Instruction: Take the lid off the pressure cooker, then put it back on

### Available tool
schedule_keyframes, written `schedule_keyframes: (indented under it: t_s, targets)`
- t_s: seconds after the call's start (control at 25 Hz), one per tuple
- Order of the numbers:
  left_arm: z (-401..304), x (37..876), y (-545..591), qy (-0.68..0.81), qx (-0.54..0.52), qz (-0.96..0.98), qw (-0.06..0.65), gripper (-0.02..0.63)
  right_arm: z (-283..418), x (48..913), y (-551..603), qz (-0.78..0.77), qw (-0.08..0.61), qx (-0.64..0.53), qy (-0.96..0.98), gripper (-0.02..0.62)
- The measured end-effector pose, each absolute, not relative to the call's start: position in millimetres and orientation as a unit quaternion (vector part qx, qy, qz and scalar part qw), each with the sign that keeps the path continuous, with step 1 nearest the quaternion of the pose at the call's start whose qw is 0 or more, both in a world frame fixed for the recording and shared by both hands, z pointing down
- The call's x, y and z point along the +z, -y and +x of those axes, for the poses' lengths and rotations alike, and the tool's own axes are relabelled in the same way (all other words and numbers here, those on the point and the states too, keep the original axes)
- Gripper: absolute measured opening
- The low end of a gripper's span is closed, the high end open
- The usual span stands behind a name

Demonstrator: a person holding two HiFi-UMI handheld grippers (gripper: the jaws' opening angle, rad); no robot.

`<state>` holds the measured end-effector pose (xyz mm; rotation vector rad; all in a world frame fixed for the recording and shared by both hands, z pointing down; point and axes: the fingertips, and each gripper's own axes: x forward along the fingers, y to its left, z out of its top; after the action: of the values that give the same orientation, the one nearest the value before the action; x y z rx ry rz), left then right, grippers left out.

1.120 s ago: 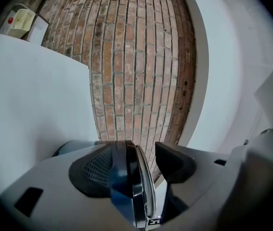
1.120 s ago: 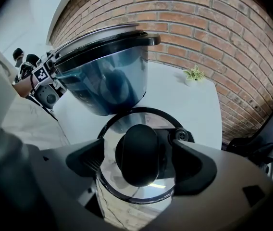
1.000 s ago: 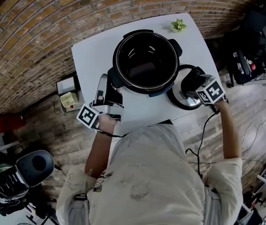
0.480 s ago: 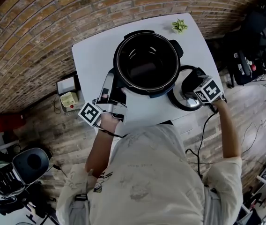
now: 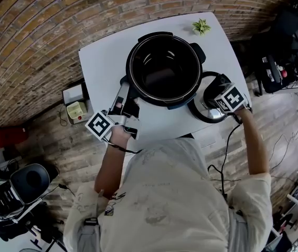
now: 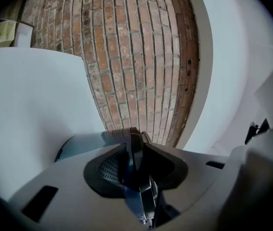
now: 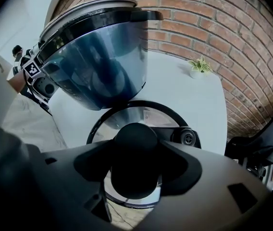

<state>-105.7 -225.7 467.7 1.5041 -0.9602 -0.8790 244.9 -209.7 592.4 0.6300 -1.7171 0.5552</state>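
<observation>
With lid [image 5: 199,108] on tabletop [image 5: 107,62] just R of open cooker [image 5: 163,70], R gripper [image 5: 218,91] jaws closing round its knob [image 7: 135,160] & L gripper [image 5: 124,96] jaws closing on side handle [image 6: 135,153], I'd center grip, lift straight.

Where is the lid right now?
In the head view, the lid lies on the white table just right of the open cooker; the right gripper is closing its jaws around the knob.

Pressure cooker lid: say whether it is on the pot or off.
Off. The lid lies flat on the table beside the pot, whose dark inside shows.
</observation>
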Motion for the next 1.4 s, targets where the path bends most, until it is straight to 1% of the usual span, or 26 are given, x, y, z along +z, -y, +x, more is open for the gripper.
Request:
schedule_keyframes:
  t_s: [0.24,0.4,0.76,0.96,1.2,1.4]
  targets:
    - [-106.0,466.1,225.0,0.403,-0.372,0.634,0.546,0.12,244.7,596.9,208.1,0.259,0.612,0.225,0.712,0.301]
    - [-106.1,467.0,225.6,0.405,-0.37,0.634,0.545,0.115,244.8,600.6,206.9,0.235,0.611,0.249,0.713,0.301]
    - [-104.8,465.4,225.1,0.401,-0.375,0.63,0.549,0.112,246.3,600.4,205.3,0.237,0.615,0.256,0.707,0.296]
    - [-105.9,464.8,225.9,0.399,-0.379,0.628,0.549,0.11,253.2,596.6,202.9,0.225,0.635,0.241,0.699,0.295]
    - [-106.1,466.2,225.5,0.401,-0.383,0.626,0.548,0.109,269.8,562.5,208.9,0.25,0.621,0.24,0.703,0.295]
    - [-107.0,466.7,225.5,0.402,-0.387,0.622,0.549,0.107,292.9,518.5,213.0,0.268,0.634,0.221,0.691,0.295]
